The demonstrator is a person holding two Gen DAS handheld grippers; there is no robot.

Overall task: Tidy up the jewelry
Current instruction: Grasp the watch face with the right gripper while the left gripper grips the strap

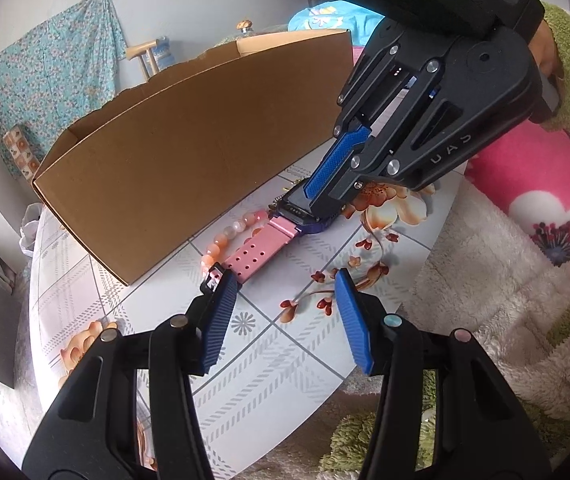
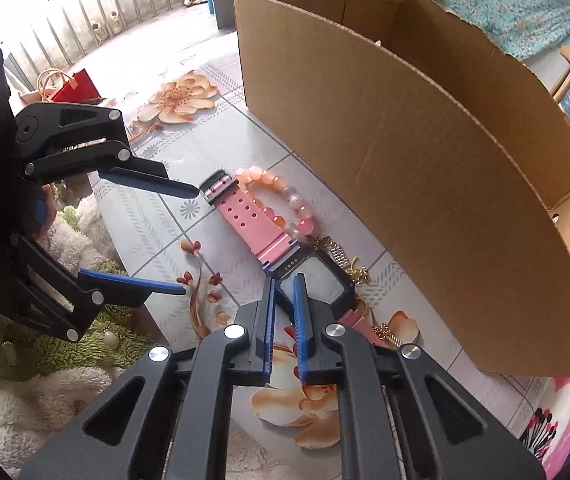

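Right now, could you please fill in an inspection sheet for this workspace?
Surface: table, flower-print tiled cover.
Job's things: pink watch flat beside the box; bead bracelet and gold chain between them.
Clutter: nothing seen.
Grippers: left gripper open over the strap end; right gripper nearly closed on the watch's edge.
Cables: nothing seen.
Surroundings: fleece sleeves, chair, red bag.

The counter point(image 2: 213, 148) has a flowery cover. On it lie a pink watch point(image 2: 245, 216), a bead bracelet point(image 2: 285, 192) and a cardboard box point(image 2: 405, 160).
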